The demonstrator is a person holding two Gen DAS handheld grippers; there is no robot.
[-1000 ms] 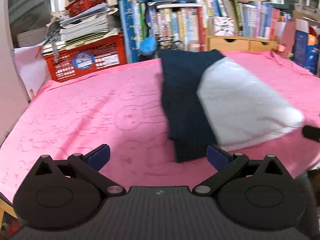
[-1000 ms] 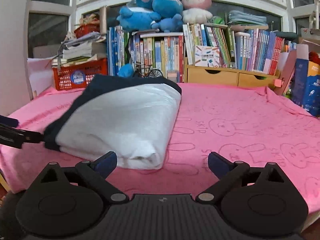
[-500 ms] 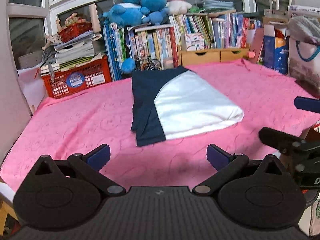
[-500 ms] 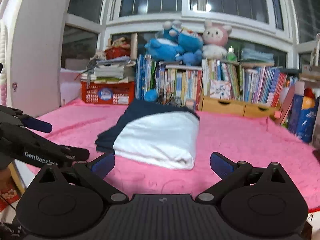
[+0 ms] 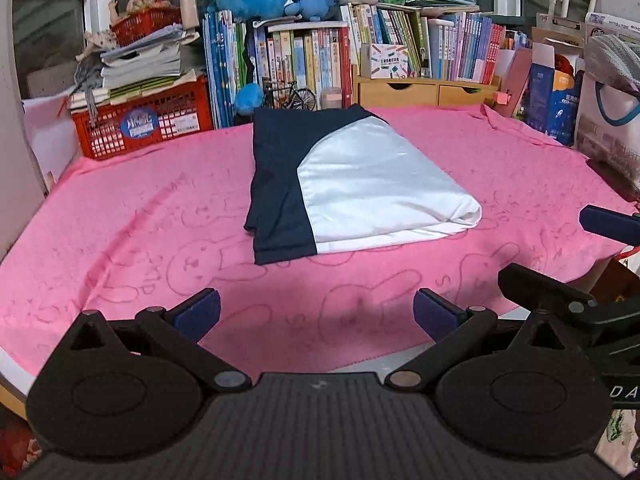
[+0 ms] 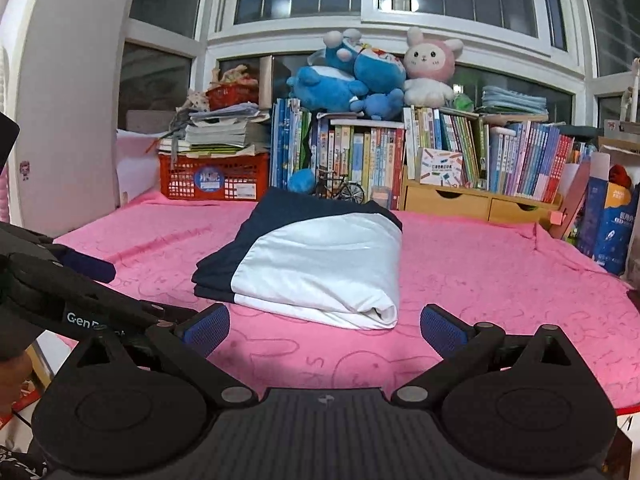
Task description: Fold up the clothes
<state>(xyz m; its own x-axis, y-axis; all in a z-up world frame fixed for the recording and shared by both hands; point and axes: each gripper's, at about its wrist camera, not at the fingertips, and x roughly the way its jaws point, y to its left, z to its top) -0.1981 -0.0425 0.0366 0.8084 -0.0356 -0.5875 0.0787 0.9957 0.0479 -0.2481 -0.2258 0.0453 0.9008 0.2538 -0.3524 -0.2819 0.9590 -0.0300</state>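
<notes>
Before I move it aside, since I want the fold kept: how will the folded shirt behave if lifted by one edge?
The folded shirt is soft layered cloth, so it would probably sag and unfold. It looks light. Pushed, it may drag and wrinkle the pink cloth.

Pink bunny-print cloth (image 5: 140,216) (over the table), folded navy-and-white garment (image 5: 360,184) on it.

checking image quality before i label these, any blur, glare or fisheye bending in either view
Left wrist view: sharp, no motion blur; the shirt is crisp, and the pink cloth curves strongly near the edges. Right wrist view: also sharp; the window frames bow, a lamp reflection glares in the dark glass, and soft shadows lie under the tongs.
</notes>
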